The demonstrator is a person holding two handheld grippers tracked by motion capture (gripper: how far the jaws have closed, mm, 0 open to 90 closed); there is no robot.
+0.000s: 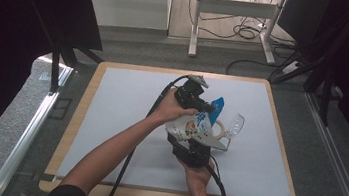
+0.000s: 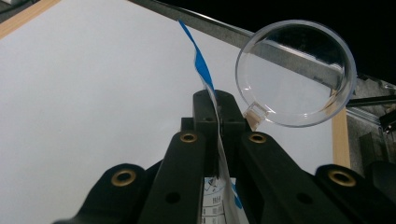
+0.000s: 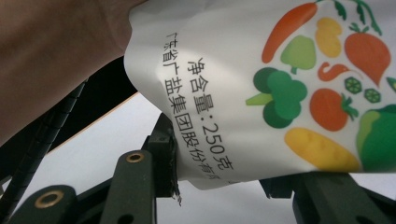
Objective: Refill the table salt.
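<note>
Overhead, the table (image 1: 79, 116) is a rectangular board with a pale wood edge, covered by a smooth, matte, light grey-white mat (image 1: 124, 122). Both hands meet just right of its centre.

Next in size is the bag (image 1: 195, 126): a soft, glossy white plastic pouch, rounded and bulging in its lower part and flattened to a thin film at its blue top edge. Printed vegetables in orange, green and yellow show in the right gripper view (image 3: 322, 84), with black characters alongside. It is held off the mat between the two grippers. Its long axis runs from the person's side away across the table, blue end farther off and slightly to the right.

Left gripper (image 1: 194, 93), black and hard-edged with brass-coloured rivets, is clamped fully together on the thin blue-and-white top strip (image 2: 212, 100), which stands edge-on between its pads.

Right gripper (image 1: 194, 148), same build with a grey three-cornered plate on top, grips the lower, fuller part; its jaws sit at a moderate width, one on each flank of the white film (image 3: 210, 163).

Smallest item: a clear, rigid plastic scoop (image 2: 296, 74), circular, shallow, with a short stub handle, lying just beside the blue end (image 1: 234, 124).
</note>
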